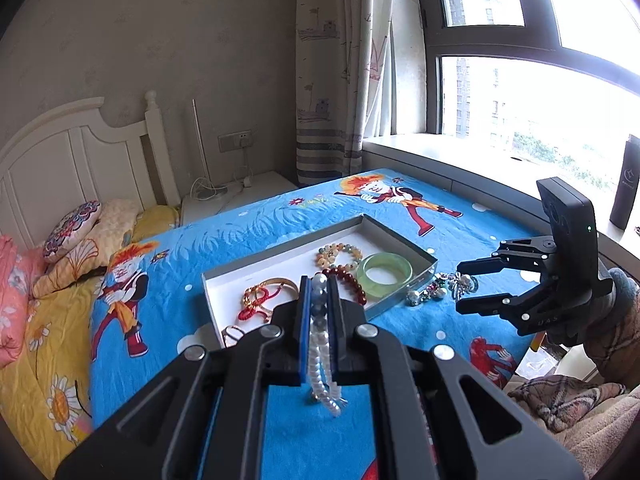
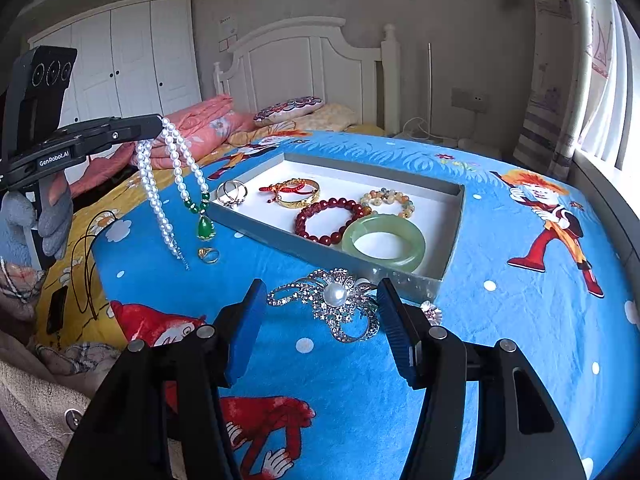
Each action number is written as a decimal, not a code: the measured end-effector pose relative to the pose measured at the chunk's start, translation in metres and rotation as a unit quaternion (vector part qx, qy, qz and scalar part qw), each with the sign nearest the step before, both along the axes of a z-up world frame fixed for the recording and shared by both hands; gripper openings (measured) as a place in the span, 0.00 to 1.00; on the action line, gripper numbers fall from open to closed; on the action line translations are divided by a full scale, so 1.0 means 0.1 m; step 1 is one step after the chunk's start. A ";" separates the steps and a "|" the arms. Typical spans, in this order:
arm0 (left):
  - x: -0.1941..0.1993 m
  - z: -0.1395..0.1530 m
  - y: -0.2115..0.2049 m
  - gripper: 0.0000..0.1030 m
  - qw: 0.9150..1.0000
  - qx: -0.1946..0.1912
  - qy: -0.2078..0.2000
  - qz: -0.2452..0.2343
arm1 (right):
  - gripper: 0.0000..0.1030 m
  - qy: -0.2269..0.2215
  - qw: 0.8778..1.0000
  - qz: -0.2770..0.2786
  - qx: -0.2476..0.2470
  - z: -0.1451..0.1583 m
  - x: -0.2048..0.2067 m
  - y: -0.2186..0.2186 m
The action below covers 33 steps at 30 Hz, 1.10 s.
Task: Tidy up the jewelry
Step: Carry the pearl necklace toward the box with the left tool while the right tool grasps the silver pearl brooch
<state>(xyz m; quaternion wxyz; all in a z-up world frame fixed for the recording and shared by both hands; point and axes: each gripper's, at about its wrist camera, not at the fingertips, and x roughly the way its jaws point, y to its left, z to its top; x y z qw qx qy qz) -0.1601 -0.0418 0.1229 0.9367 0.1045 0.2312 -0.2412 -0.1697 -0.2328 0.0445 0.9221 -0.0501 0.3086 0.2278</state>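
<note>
Left gripper (image 1: 319, 300): jaws closed on the pearl necklace (image 2: 160, 184), held above the blanket; strands hang free, green pendant (image 2: 205, 227) dangling just off the tray's near-left corner.
Right gripper (image 2: 322, 320): jaws spread wide, one blue pad on each side of the brooch (image 2: 332, 300); neither pad touching it as far as can be seen.
Brooch: silver, rhinestoned, one pearl at centre; lies flat on the blue blanket (image 2: 500, 340), just outside the tray's near wall.
Tray (image 2: 456, 216): shallow grey box, white floor, low walls all round.
Tray contents: green bangle (image 2: 384, 242) at the near-right corner, touching the red bead bracelet (image 2: 328, 220); pale bead bracelet (image 2: 387, 200) behind them; gold bangle with red cord (image 2: 296, 191) mid-tray; silver rings (image 2: 232, 192) at the left end.
Open floor in tray: far strip along the back wall and the right end are bare white.
Loose pieces: gold ring (image 2: 209, 255) on the blanket below the pendant; small silver flower piece (image 2: 431, 313) beside the right-hand pad.
Room around tray: blanket bare to the right and far side; the blanket's left edge meets a yellow quilt (image 2: 76, 280).
</note>
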 end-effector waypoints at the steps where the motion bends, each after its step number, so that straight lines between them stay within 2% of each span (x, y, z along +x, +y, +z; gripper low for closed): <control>1: 0.01 0.01 -0.02 0.07 1.000 0.000 -0.001 -0.002 | 0.54 0.000 1.000 -0.001 0.001 0.00 0.00 0.00; 7: 0.08 0.04 -0.12 0.07 1.000 0.000 0.000 -0.013 | 0.54 0.000 1.000 -0.003 0.000 0.00 0.01 -0.01; 14: 0.12 -0.08 -0.26 0.07 0.999 0.037 0.012 -0.005 | 0.54 0.006 1.000 -0.006 0.004 -0.05 0.01 -0.04; 21: 0.14 -0.04 -0.28 0.07 0.999 0.043 0.008 -0.003 | 0.54 -0.001 1.000 -0.015 0.003 0.00 0.03 -0.04; 33: 0.28 0.05 -0.37 0.07 0.998 0.057 0.000 -0.001 | 0.54 0.004 0.999 -0.030 -0.013 0.07 0.34 0.12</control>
